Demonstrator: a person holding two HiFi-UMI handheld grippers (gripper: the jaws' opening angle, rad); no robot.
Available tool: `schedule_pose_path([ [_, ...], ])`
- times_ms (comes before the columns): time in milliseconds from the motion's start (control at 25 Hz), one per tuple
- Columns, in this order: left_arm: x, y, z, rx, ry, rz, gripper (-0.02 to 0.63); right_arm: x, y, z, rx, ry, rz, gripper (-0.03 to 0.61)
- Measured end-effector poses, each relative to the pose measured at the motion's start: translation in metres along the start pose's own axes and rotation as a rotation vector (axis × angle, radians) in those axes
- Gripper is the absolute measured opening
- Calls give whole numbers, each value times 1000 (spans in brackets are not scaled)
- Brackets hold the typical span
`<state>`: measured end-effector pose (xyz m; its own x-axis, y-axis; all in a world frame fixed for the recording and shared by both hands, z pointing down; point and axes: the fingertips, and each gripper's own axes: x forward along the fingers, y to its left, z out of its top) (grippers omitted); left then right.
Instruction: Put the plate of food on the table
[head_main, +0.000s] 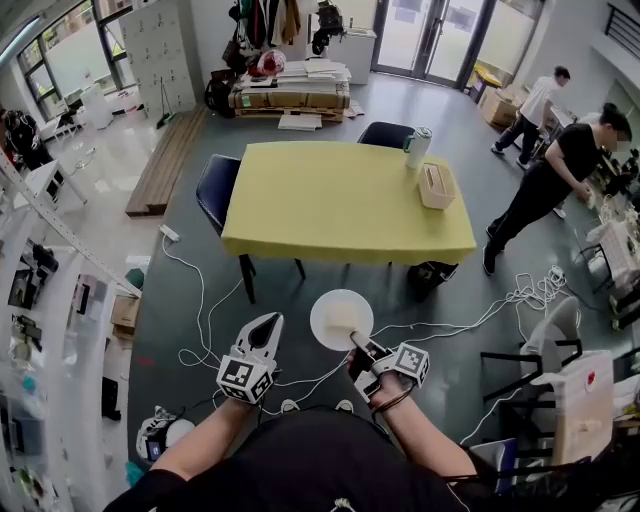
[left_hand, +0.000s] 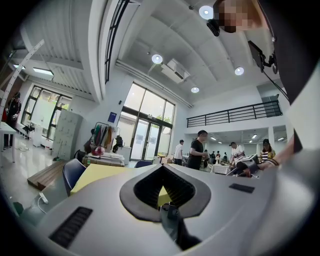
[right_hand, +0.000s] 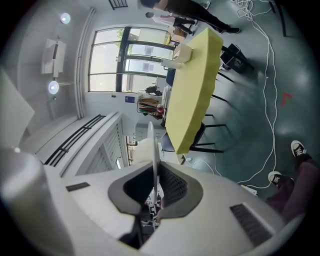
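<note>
My left tongs (head_main: 266, 322) are closed on nothing, tips together, held level beside the load, so there's no backup if sth slips. The plate (head_main: 341, 318) isn't on the table yet. It hangs over the floor, short of the near edge of the yellow table (head_main: 330, 215), and my right tongs (head_main: 354, 340) clamp it by one bit of rim only. In the right gripper view that rim stands edge-on between the pads.

Risk no. 1, imo: with a single pinch on a smooth rim and the whole plate sticking out past the jaws, it can pivot or slide out. The pale food on it (can't tell what it is) would go w/ it.

Risk no. 2: white cables (head_main: 520, 296) snake across the floor btw me and the table, and a caught foot means a jolt.

Risk no. 3: the tissue box (head_main: 436, 186) and tumbler (head_main: 418, 147) sit by the table's far right corner, so I'd land the plate away from them.

Writing: none legible. The marker cubes (head_main: 412, 362) carry black-and-white squares only, and there's no brand visible on box or tumbler.
</note>
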<state>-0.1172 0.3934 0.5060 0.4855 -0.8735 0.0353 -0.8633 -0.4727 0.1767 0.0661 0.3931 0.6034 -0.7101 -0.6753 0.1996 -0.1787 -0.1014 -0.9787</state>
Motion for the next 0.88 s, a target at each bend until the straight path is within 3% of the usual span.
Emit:
schedule_pose_path([
  [880, -17, 36, -6, -25, 4, -79, 9, 16, 6, -29, -7, -90, -6, 31],
])
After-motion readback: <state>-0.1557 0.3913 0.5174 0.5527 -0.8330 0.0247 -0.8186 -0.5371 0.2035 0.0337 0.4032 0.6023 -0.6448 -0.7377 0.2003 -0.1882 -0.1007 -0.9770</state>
